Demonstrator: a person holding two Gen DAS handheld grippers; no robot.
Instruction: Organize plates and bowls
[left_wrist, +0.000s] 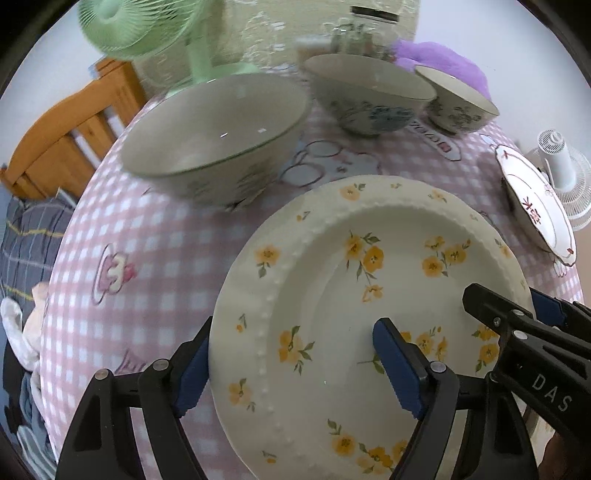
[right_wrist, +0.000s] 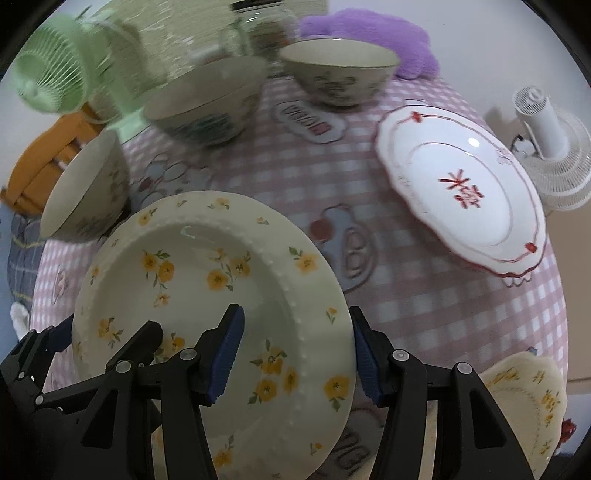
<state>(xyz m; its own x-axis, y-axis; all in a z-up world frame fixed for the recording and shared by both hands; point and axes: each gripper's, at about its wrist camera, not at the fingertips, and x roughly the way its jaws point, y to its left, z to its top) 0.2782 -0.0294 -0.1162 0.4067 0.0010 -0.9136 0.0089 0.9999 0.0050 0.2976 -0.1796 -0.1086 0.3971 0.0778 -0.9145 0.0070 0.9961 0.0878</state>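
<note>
Yellow-flowered plate (left_wrist: 369, 314), cream with a beaded ridge, lies on the pink checked tablecloth (left_wrist: 147, 240) nearest both cameras. The left gripper (left_wrist: 291, 365) straddles its left rim, one blue pad outside the edge and one over the well, jaws wide and easing inward without pressing. The right gripper (right_wrist: 295, 354) straddles the right rim likewise, half open; contact cannot be told. Beyond stand three bowls: a large bowl (left_wrist: 214, 136), a blue-patterned bowl (left_wrist: 369, 96) and a small bowl (left_wrist: 458, 99). A red-trimmed plate (right_wrist: 461, 192) lies to the right, well apart, and another flowered plate (right_wrist: 528, 398) sits at the table's near right edge.
</note>
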